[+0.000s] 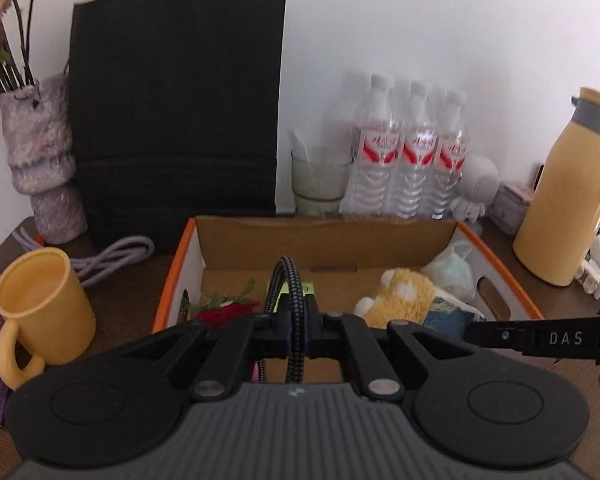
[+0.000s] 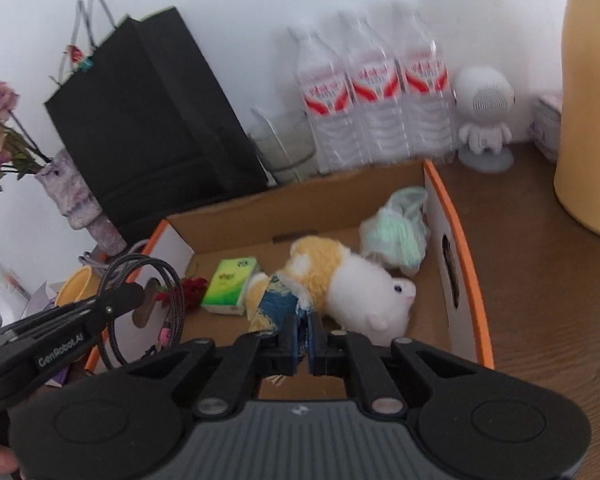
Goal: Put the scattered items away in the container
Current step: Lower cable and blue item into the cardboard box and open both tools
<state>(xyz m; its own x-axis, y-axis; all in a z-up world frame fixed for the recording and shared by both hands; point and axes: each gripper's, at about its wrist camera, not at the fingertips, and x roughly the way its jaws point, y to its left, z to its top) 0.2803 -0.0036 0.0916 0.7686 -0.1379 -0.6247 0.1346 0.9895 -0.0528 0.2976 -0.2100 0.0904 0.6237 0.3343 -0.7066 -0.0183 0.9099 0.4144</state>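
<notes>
A cardboard box with an orange rim (image 1: pixel 496 256) (image 2: pixel 460 232) stands open on the brown table. Inside lie a yellow-and-white plush toy (image 1: pixel 404 296) (image 2: pixel 352 284), a green tissue pack (image 2: pixel 232 280), a red rose (image 1: pixel 228 312) (image 2: pixel 192 288) and a mint-green bag (image 1: pixel 448 272) (image 2: pixel 396 232). My left gripper (image 1: pixel 290 320) is shut on a looped black braided cable (image 1: pixel 286 276) (image 2: pixel 148 280) over the box's near left side. My right gripper (image 2: pixel 303 340) is shut on a blue patterned packet (image 2: pixel 276 300) (image 1: pixel 444 318) above the box floor, beside the plush.
A yellow mug (image 1: pixel 40 304) and a purple cord (image 1: pixel 112 256) sit left of the box. Behind it stand a black paper bag (image 1: pixel 176 100), a glass (image 1: pixel 320 176), water bottles (image 1: pixel 412 152) and a white figurine (image 2: pixel 484 112). To the right rises a yellow flask (image 1: pixel 568 192).
</notes>
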